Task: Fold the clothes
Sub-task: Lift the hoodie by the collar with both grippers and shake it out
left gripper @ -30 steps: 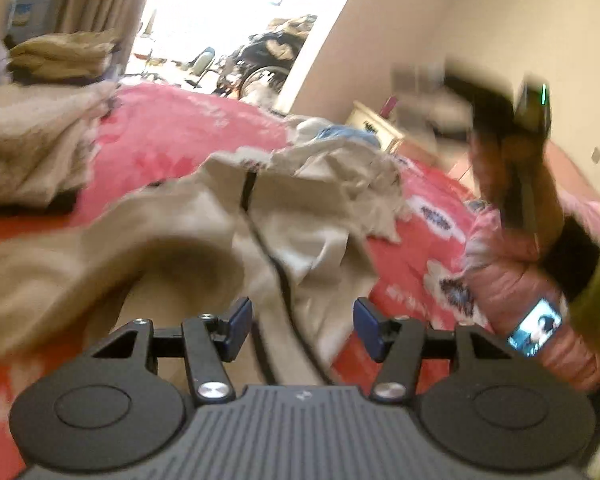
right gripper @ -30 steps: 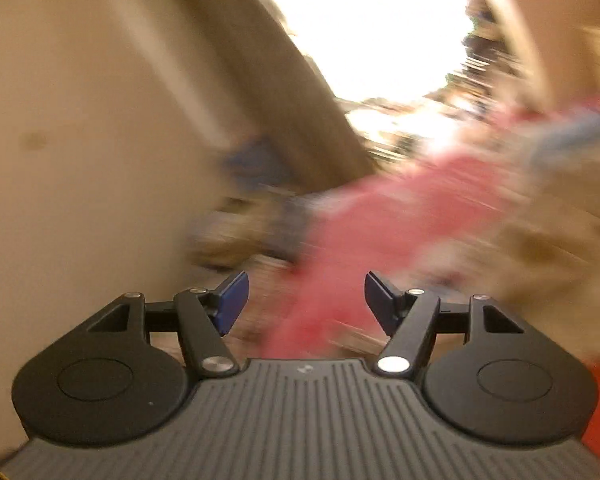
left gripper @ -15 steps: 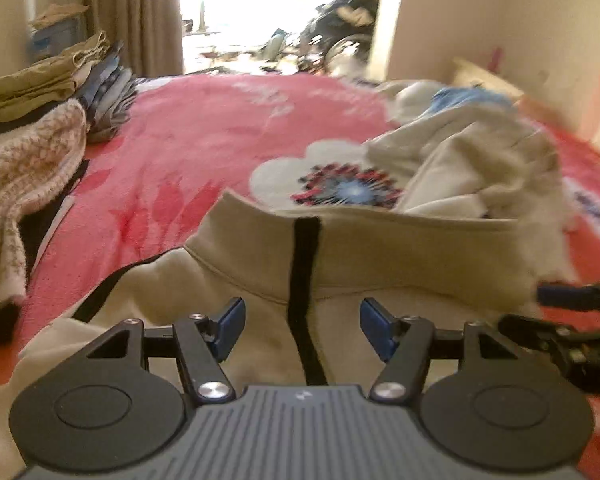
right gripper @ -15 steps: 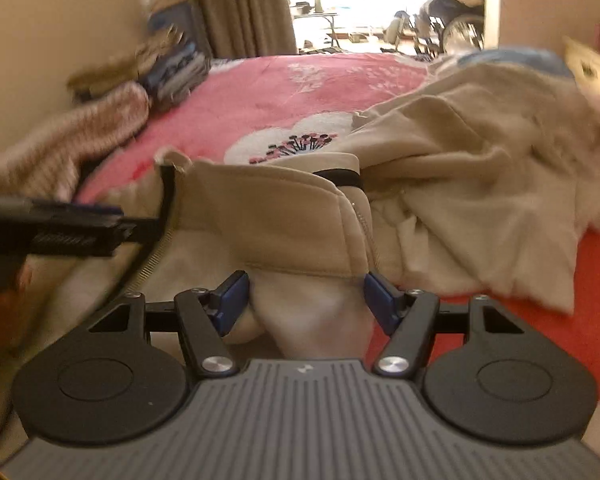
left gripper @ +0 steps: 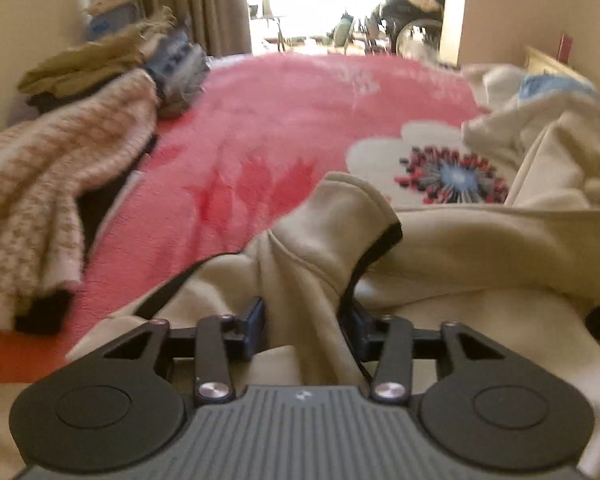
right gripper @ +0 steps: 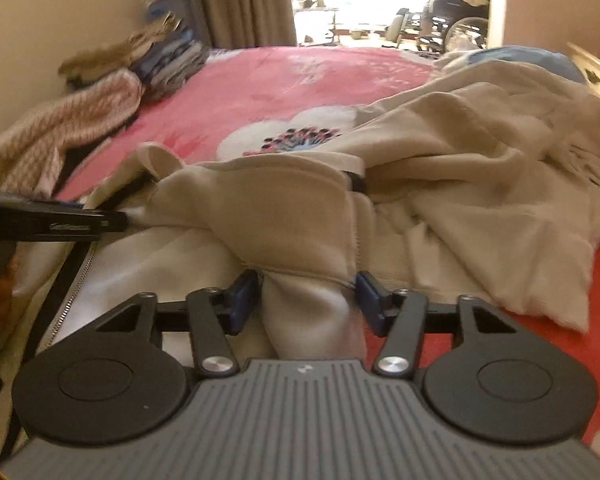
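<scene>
A beige jacket (left gripper: 480, 248) with black zip trim lies crumpled on the pink flowered blanket (left gripper: 292, 120). My left gripper (left gripper: 305, 318) is closing, and its blue pads pinch a bunched fold below the raised collar (left gripper: 348, 216). In the right wrist view the same jacket (right gripper: 268, 204) fills the foreground. My right gripper (right gripper: 306, 290) is also closing, with a gathered fold of the jacket pressed between its pads. The left gripper (right gripper: 60, 222) reaches in from the left edge and touches the jacket's other side.
A brown-and-white knitted garment (left gripper: 52, 168) lies at the blanket's left edge, with a stack of folded clothes (left gripper: 100, 60) behind it by the wall. More pale garments (right gripper: 480, 140) and a blue cloth (left gripper: 552, 84) are heaped at right. A bright doorway (right gripper: 380, 0) is beyond.
Both grippers dropped toward the jacket and narrowed on it. The left one shifted from the middle zip to the collar's left side, and fabric now bunches between its pads.
</scene>
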Tool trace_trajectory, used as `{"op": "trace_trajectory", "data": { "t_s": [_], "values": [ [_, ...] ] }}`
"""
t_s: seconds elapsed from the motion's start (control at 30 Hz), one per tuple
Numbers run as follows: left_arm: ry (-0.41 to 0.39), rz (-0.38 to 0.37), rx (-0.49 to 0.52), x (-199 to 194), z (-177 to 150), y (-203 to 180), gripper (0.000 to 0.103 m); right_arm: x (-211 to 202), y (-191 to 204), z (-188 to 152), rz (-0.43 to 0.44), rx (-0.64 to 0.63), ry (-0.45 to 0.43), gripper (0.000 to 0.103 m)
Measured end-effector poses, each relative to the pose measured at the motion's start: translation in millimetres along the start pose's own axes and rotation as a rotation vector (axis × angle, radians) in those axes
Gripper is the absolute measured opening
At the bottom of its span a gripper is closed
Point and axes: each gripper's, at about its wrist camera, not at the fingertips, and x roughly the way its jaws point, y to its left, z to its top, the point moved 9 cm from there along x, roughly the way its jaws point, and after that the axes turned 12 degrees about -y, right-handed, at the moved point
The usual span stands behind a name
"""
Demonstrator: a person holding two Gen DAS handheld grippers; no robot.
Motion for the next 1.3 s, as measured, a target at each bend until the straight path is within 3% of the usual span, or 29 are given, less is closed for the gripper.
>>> {"op": "trace_trajectory", "data": {
  "t_s": [0.03, 0.07, 0.13, 0.27, 0.43, 0.63, 0.73, 0.87, 1.0, 1.17, 1.3],
  "values": [
    [-0.003, 0.018, -0.006, 0.1, 0.4, 2.8, 0.024, 3.0, -1.8, 1.6, -0.021, 0.002, -0.007, 0.045],
    [-0.005, 0.037, -0.013, 0.2, 0.7, 5.6, 0.013, 2.7, -5.8, 4.6, -0.043, 0.025, -0.016, 0.026],
    [-0.045, 0.051, -0.066, -18.2, 8.0, 18.8, 0.012, -8.5, -14.9, 15.2, -0.075, 0.108, -0.057, 0.011],
    [-0.224, 0.111, -0.08, -86.7, 36.8, 55.6, 0.011, -49.7, -13.2, 39.3, -0.135, 0.085, -0.197, 0.01],
    [-0.477, 0.142, -0.167, -206.0, 75.0, 109.5, 0.011, -121.7, 13.7, 84.8, -0.142, 0.05, -0.42, 0.01],
    [-0.855, 0.171, -0.18, -380.4, 124.9, 147.6, 0.011, -241.3, 76.8, 158.4, -0.105, -0.094, -0.747, 0.01],
    [-0.993, 0.171, -0.195, -454.1, 142.6, 159.9, 0.011, -310.0, 99.8, 195.1, -0.083, -0.136, -0.893, 0.01],
    [-1.123, 0.144, -0.206, -534.1, 154.2, 169.0, 0.011, -394.4, 120.3, 231.9, -0.063, -0.164, -1.04, 0.01],
    [-1.237, 0.131, -0.184, -597.4, 154.2, 163.7, 0.011, -461.7, 128.8, 247.6, -0.061, -0.175, -1.133, 0.01],
    [-1.295, 0.088, -0.187, -651.8, 151.6, 151.6, 0.011, -530.1, 130.4, 245.1, -0.073, -0.195, -1.205, 0.01],
    [-1.317, 0.055, -0.178, -670.8, 153.0, 140.3, 0.011, -569.5, 127.1, 233.2, -0.092, -0.211, -1.237, 0.01]
  ]
}}
